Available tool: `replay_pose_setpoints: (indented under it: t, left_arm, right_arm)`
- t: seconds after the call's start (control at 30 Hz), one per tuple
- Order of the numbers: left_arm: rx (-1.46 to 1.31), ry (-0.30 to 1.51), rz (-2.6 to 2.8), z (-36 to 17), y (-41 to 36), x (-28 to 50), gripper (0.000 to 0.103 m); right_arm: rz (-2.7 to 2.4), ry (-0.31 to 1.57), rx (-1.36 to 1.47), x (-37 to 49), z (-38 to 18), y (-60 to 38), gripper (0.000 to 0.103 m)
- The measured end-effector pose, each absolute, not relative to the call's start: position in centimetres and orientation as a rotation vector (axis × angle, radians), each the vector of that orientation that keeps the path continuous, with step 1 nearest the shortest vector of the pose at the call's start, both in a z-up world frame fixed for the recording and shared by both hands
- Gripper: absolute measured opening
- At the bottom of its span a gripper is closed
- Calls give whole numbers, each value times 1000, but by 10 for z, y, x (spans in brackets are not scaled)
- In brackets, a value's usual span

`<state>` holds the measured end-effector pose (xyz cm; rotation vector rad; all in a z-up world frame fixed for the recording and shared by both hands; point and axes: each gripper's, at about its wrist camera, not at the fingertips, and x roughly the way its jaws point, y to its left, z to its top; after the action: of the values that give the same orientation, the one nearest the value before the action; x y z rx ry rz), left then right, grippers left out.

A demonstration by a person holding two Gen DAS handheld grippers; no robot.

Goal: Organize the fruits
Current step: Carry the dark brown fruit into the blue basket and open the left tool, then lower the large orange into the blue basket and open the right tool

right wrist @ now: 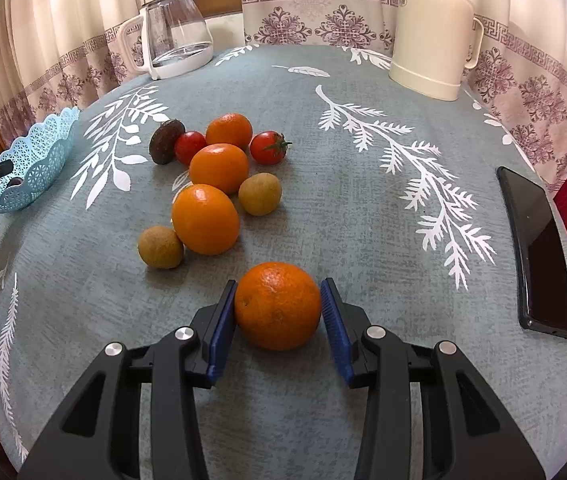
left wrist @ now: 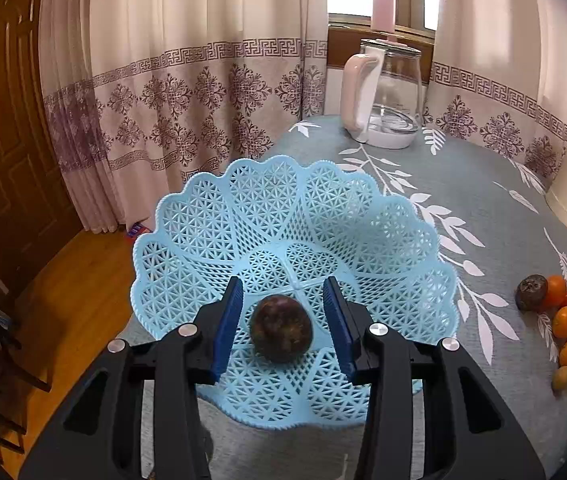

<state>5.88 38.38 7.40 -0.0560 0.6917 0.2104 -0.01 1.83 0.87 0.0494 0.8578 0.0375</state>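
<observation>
Round dark fruit (left wrist: 281, 328) in lattice plastic basket (left wrist: 219, 216).

Grey leaf-print table (right wrist: 323, 208), blue basket (left wrist: 295, 216), loose fruit (right wrist: 219, 168), kettle (right wrist: 173, 36), phone (right wrist: 537, 252)

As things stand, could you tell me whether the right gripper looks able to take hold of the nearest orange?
Probably yes. The right gripper is open with the nearest orange already between its fingers; one pad seems to touch it, the other stands just clear. Nothing crowds it on the tablecloth.
</observation>
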Motion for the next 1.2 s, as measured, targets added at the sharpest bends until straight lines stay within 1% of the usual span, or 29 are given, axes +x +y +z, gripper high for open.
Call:
replay_pose_setpoints:
  t: [0.23, 0.3, 0.33, 0.37, 0.5, 0.57, 0.73, 0.9, 1.0, 1.07, 1.2]
  left_arm:
    - [-75, 690, 213, 73, 389, 56, 44]
    - [-79, 685, 212, 75, 390, 55, 51]
    - [-78, 675, 218, 76, 390, 53, 62]
    - [-77, 668, 221, 78, 391, 53, 67]
    - [-78, 651, 221, 84, 392, 50, 70]
    - [-86, 643, 227, 86, 395, 49, 74]
    - [-114, 627, 245, 93, 407, 46, 76]
    - [-128, 612, 263, 99, 417, 41, 76]
    - [-136, 597, 274, 105, 424, 37, 77]
    - [-136, 588, 278, 107, 426, 34, 81]
    - [-126, 576, 280, 112, 426, 32, 81]
  right_arm:
    - [32, 850, 67, -5, 10, 18, 39]
    - [27, 848, 69, -6, 11, 18, 39]
    - [25, 848, 72, -6, 11, 18, 39]
    - [21, 847, 76, -7, 12, 18, 39]
    - [10, 839, 96, -11, 16, 17, 39]
    - [13, 830, 102, -13, 20, 18, 39]
    - [59, 776, 98, -13, 43, 33, 39]
    - [161, 730, 72, 1, 64, 70, 39]
    - [249, 712, 51, 14, 76, 106, 39]
    - [294, 698, 36, 21, 83, 129, 39]
    - [384, 678, 18, 38, 93, 176, 39]
